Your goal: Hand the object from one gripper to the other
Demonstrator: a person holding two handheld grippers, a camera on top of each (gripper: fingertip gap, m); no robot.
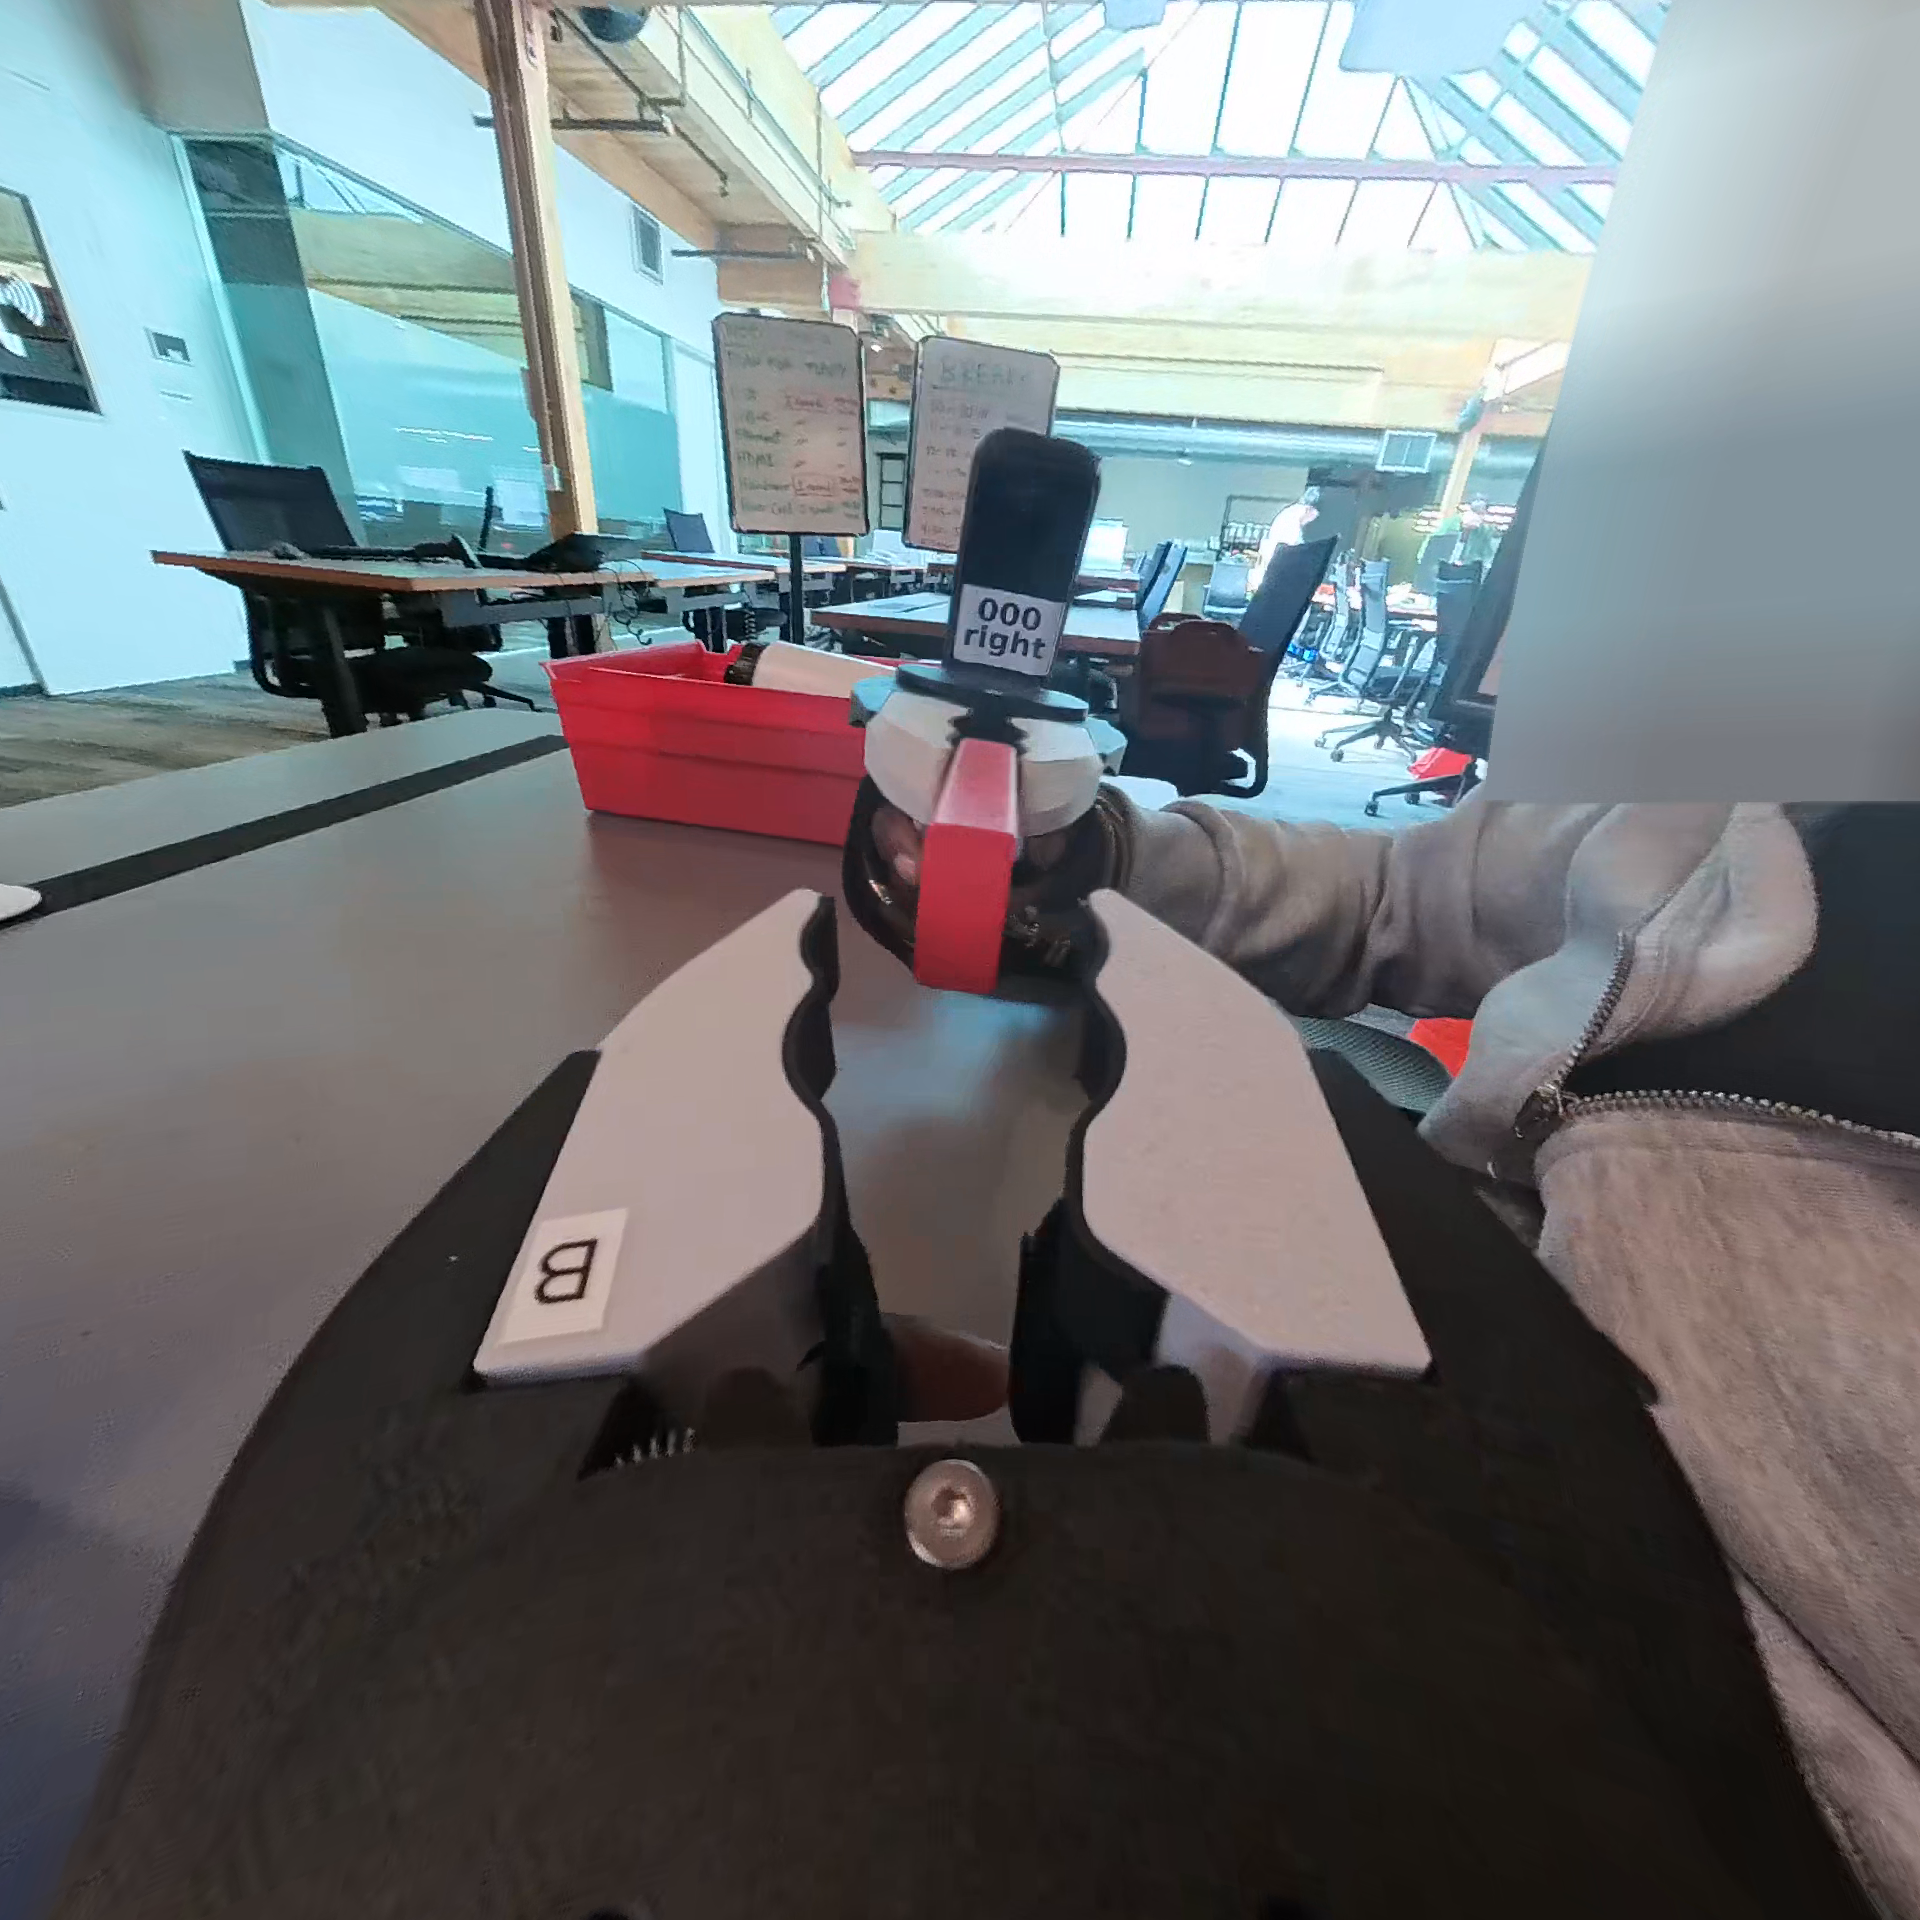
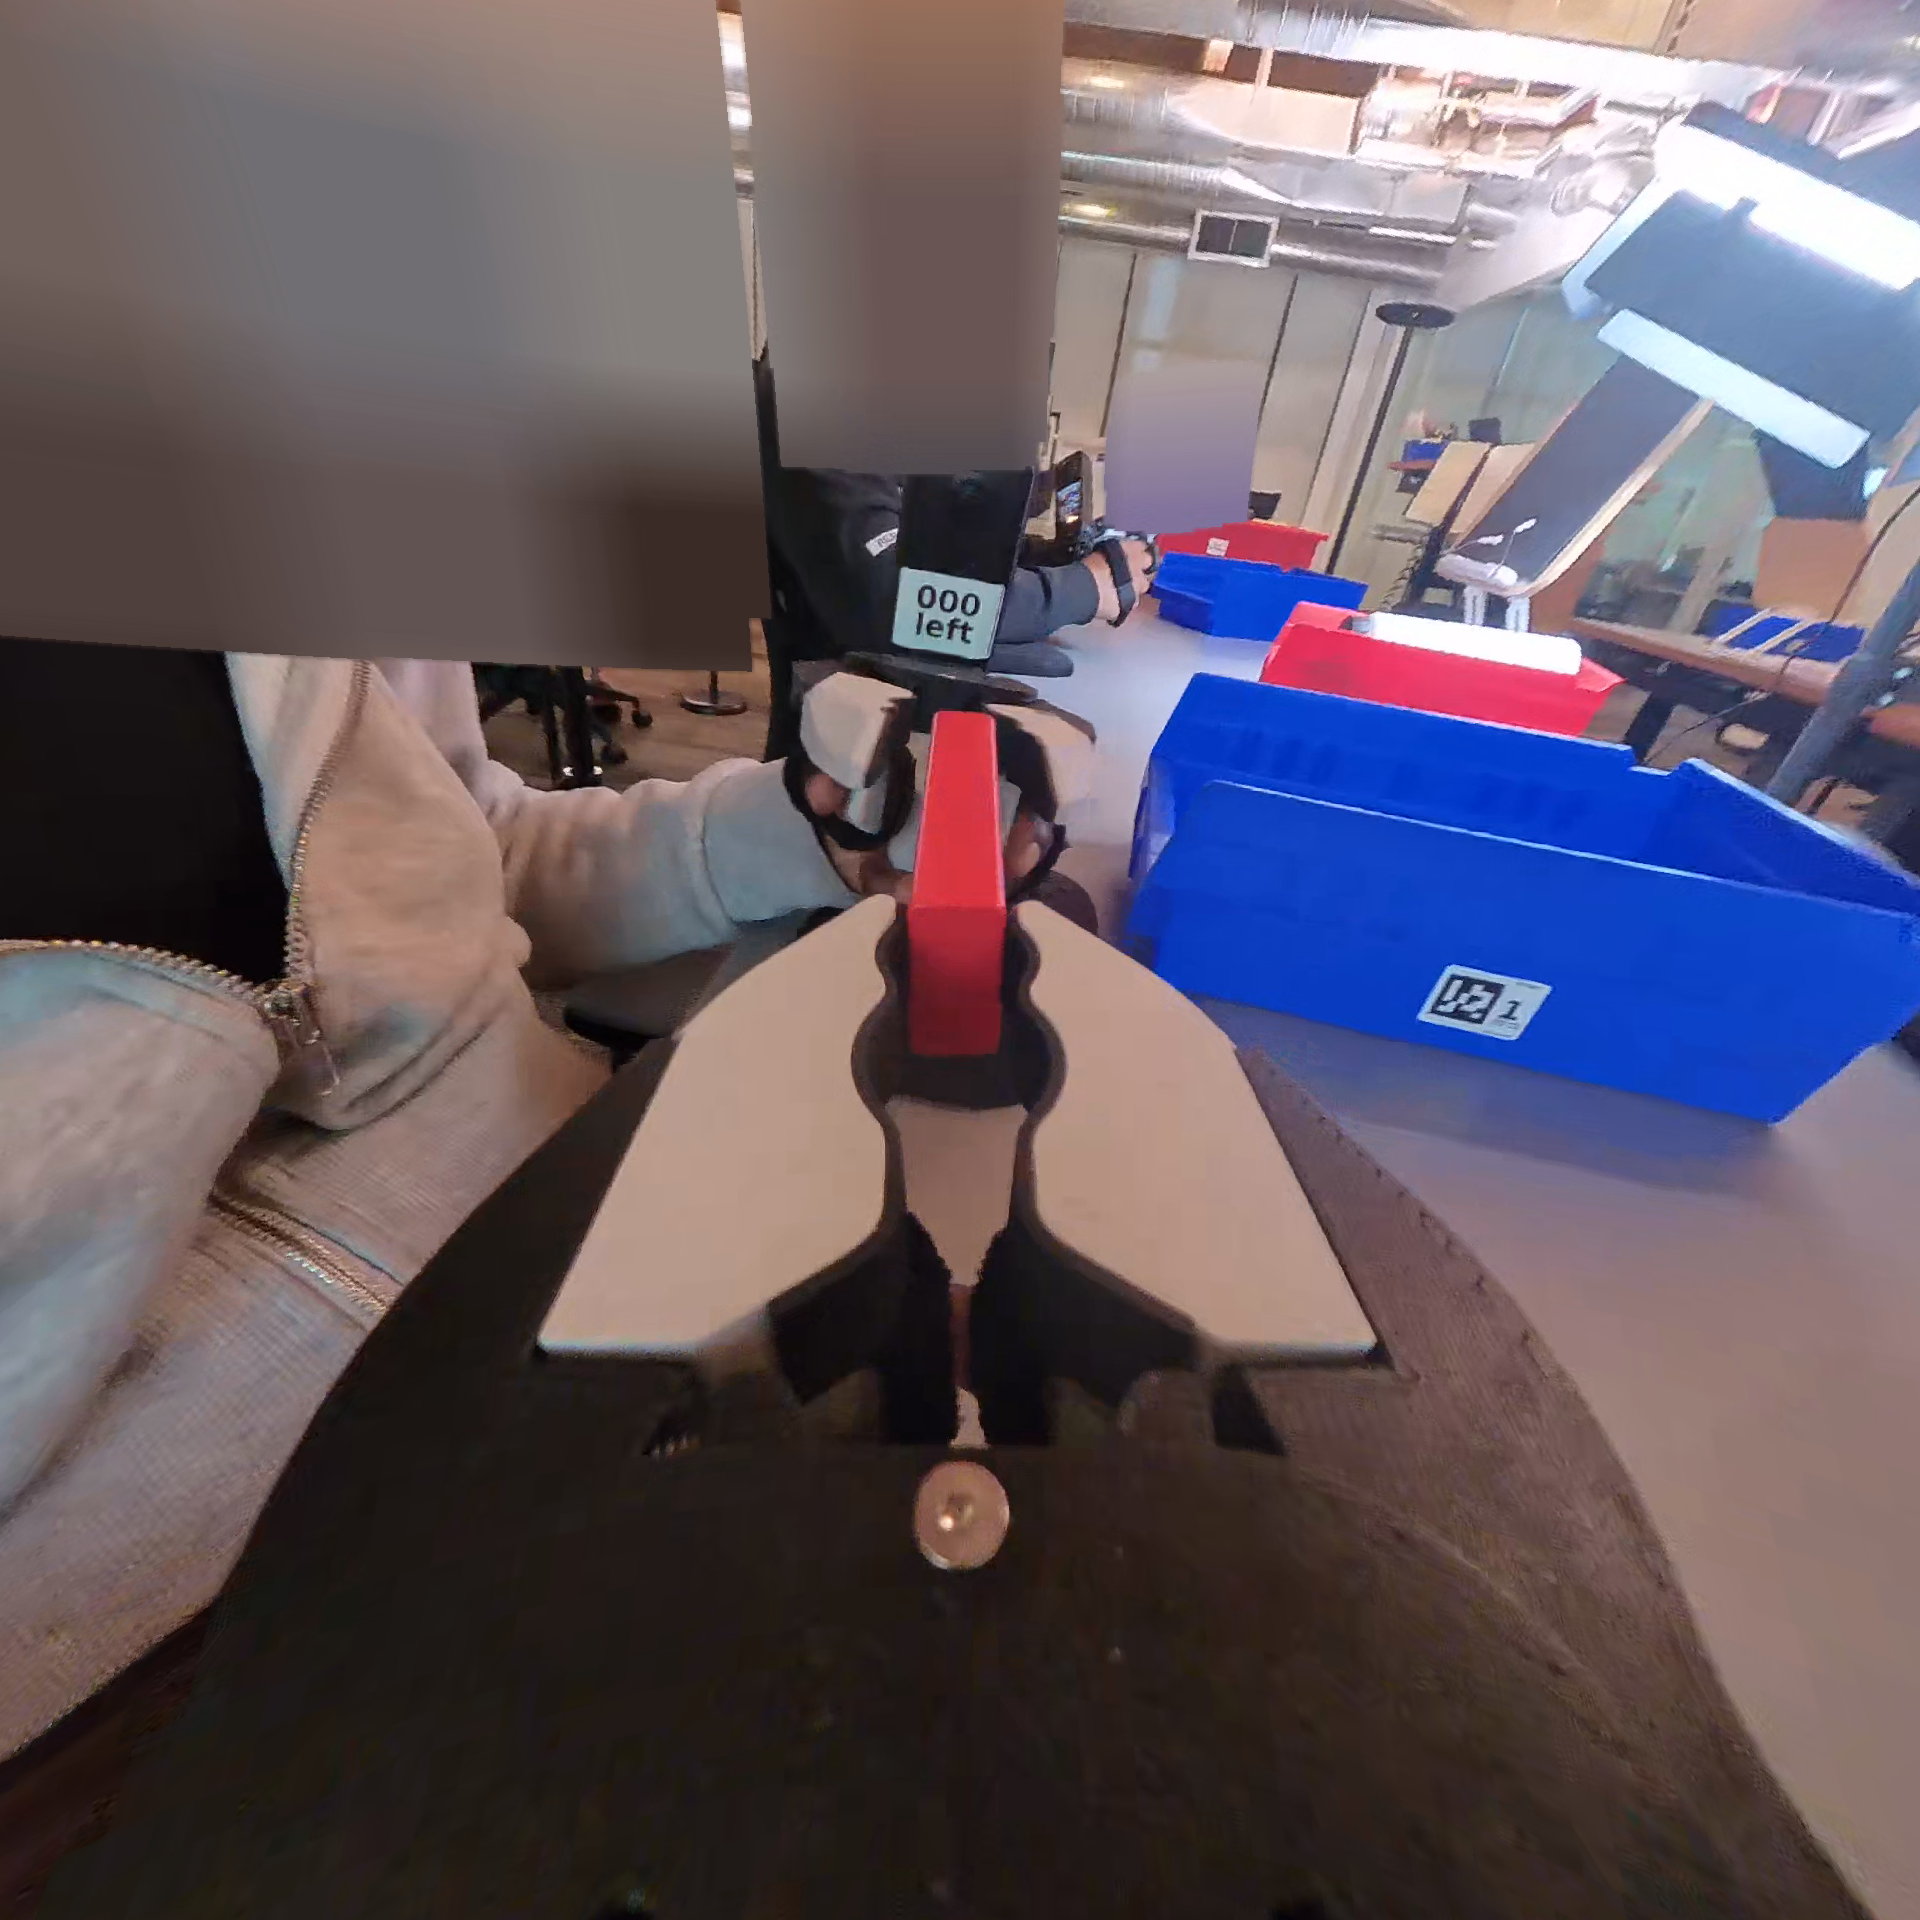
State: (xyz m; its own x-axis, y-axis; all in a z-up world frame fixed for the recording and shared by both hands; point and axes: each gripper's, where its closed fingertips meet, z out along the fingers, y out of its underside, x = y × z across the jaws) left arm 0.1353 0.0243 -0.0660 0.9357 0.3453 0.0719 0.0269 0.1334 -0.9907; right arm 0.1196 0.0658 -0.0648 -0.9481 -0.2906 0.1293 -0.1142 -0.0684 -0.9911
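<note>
A red rectangular block [image 2: 956, 914] is gripped at its near end by my right gripper [image 2: 954, 935], which is shut on it. The block points towards the left gripper [image 2: 951, 748], which faces it, held in a gloved hand. In the left wrist view, my left gripper [image 1: 961, 914] is open with a wide gap. The block's free end [image 1: 966, 873] sits just at its fingertips, between them and touching neither. The right gripper [image 1: 977, 769] holds the block's far end there. Both are above the grey table [image 1: 312, 987].
A red bin [image 1: 707, 738] holding a white roll [image 1: 800, 665] stands on the table behind the grippers. A large blue bin [image 2: 1507, 914] is close on the right of the right gripper, with a red bin [image 2: 1434, 675] and another blue bin [image 2: 1247, 592] beyond. The person's grey hoodie [image 1: 1714, 1299] is close by. The gap from one gripper's tips to the other's is roughly 5 centimeters.
</note>
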